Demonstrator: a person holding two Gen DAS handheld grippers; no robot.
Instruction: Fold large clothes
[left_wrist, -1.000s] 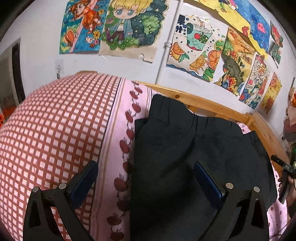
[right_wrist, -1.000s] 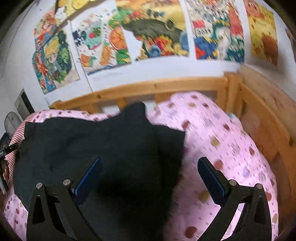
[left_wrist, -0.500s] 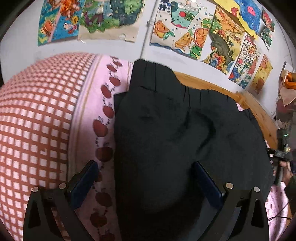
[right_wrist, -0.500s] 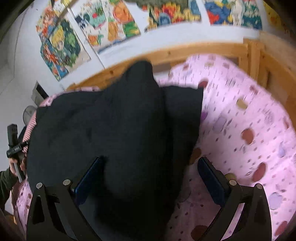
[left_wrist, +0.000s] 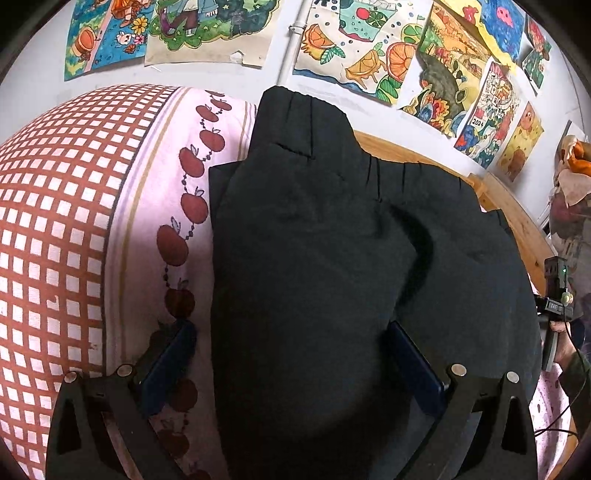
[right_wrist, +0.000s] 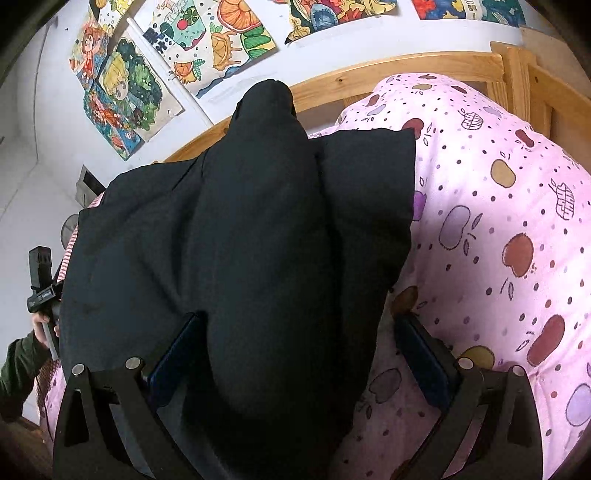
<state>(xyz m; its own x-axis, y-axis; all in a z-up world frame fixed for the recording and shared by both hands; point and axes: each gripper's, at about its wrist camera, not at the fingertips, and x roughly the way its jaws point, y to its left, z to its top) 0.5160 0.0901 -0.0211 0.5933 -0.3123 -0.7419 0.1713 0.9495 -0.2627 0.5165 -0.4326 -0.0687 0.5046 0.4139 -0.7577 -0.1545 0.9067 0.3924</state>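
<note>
lying on the bed (right_wrist: 498, 206), the black garment (left_wrist: 317, 258) is folded over itself, its pleated waistband at the far end by the wooden rail (right_wrist: 369, 75). the left tool (left_wrist: 291, 354) stands wide, straddling the garment's left edge beside the checked pillow (left_wrist: 55, 206). the right tool (right_wrist: 295, 347) is wide too, astride a raised fold near the right edge. since a second ago both tools have dropped closer, so the cloth fills more of each view.

Matt black cloth garment (left_wrist: 314, 258) (soft, creased) on printed cotton bedding (right_wrist: 498, 221).
</note>
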